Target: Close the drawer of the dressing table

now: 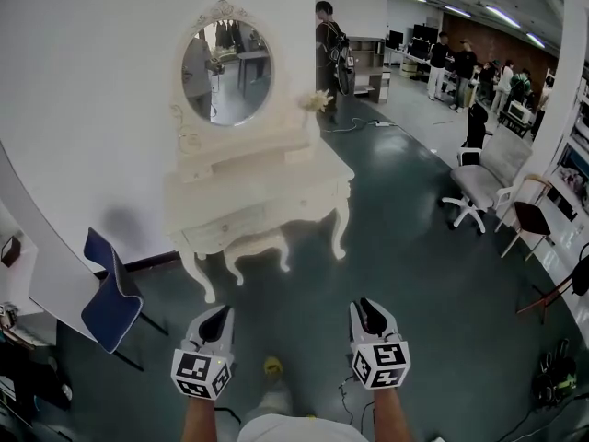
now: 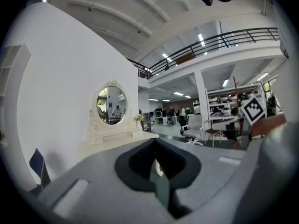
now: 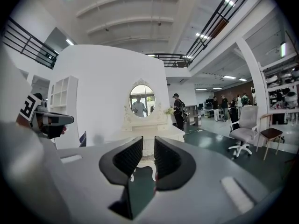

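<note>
Head view: your left gripper [image 1: 217,319] and right gripper [image 1: 369,313] are low, side by side, both pointing at the dressing table [image 1: 258,196], which stands well ahead of them. The drawer [image 1: 225,228] is in the table front, ahead and slightly left of the left gripper. Can't tell if it's out. A blue chair [image 1: 110,293] is off to the left gripper's left.

Left gripper view: left gripper [image 2: 155,149] jaws pressed together, nothing between. Table [image 2: 117,136] ahead-left, with the mirror [image 2: 111,104] above it.

Right gripper view: right gripper [image 3: 148,148] jaws slightly spread and empty. Table [image 3: 149,134] dead ahead through the gap.
</note>
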Available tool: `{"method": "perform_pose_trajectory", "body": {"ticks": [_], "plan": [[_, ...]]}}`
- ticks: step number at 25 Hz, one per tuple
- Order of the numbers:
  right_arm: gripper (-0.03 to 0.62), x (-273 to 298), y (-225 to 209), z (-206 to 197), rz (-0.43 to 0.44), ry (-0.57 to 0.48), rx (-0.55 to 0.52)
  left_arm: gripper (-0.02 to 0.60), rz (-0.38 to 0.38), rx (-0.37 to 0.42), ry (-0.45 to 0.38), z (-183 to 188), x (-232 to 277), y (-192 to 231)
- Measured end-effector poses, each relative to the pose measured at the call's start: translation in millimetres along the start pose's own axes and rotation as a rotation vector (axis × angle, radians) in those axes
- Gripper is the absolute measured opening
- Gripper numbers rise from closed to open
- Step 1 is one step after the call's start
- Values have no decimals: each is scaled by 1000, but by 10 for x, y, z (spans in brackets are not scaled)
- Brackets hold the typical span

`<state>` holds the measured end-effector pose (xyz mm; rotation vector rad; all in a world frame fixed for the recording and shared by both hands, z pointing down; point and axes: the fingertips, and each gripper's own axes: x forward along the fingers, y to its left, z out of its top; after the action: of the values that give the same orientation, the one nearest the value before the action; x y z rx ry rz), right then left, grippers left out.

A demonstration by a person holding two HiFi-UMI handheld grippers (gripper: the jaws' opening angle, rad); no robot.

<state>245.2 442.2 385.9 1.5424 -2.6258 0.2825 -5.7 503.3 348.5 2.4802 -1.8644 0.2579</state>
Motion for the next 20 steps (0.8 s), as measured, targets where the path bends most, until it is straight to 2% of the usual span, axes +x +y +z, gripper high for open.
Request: {"method": "perform_pose_trajectory", "body": {"ticks": [12, 20], "plan": [[60, 1354, -230, 231, -49, 13, -10, -2, -56, -22, 9, 7, 1266, 822], [60, 2347, -240, 563, -82, 19, -29, -2, -90, -35, 0, 159, 2047, 1566]]}}
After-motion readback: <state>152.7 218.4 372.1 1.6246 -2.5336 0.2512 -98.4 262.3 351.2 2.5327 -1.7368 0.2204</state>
